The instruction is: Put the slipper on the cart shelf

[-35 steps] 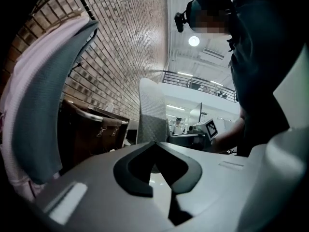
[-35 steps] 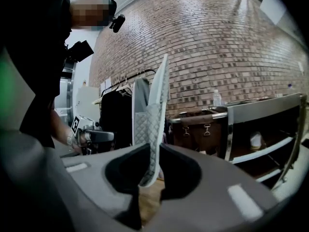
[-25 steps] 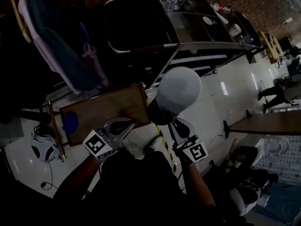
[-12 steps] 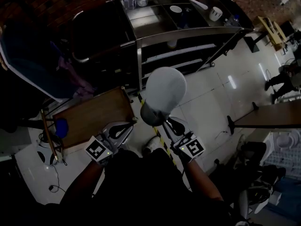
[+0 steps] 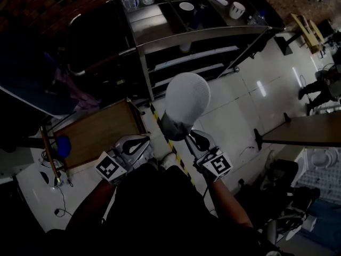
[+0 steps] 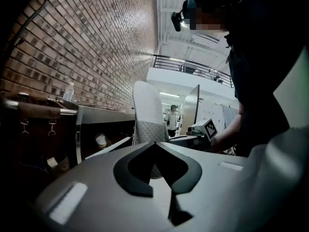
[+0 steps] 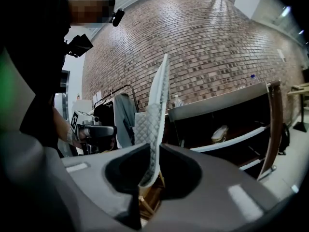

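Step in hand, as judged: transport. The right hand-held gripper [image 5: 192, 136] is clamped on the lower edge of the slipper [image 5: 186, 96], held upright above the floor, well apart from the cart [image 5: 139, 33] on the far side. The left hand-held gripper [image 5: 144, 142] is closed and empty. Next move: carry the slipper to a cart shelf [image 5: 198, 53], lay it flat, then release

cart [image 5: 213, 32] top cluttered, lower shelves [image 5: 195, 55] largely free, table [image 5: 98, 135] beside
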The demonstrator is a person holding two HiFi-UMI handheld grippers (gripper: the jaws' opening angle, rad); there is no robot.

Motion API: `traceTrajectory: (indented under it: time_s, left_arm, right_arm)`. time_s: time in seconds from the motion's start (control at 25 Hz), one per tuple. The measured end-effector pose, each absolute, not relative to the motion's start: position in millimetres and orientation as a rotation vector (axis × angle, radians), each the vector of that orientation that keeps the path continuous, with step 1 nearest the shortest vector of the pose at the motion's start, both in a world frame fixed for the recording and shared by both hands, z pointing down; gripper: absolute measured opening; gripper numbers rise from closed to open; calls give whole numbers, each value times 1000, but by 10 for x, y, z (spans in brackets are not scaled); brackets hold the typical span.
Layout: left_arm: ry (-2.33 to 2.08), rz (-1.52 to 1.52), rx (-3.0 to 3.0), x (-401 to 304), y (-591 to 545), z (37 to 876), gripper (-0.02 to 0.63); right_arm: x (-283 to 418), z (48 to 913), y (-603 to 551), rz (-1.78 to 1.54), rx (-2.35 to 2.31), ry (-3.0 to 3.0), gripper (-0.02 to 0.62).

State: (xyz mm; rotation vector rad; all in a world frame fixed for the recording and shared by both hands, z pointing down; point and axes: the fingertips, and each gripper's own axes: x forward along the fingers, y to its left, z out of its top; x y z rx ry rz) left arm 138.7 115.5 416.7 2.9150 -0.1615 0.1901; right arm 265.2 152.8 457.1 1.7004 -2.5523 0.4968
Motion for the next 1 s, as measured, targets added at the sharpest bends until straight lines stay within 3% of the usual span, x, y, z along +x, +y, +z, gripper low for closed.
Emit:
traceTrajectory:
  time_s: [0.68,1.0]
  left_arm:
    - [-84,96,2924,1343,357,4255,5]
    - [-161,108,2945,1720,123,4285,5]
  right_arm:
    - [2653,4923,867,542,1649,-2407,55]
    - [2964,5326,593,675,1534,-2449,57]
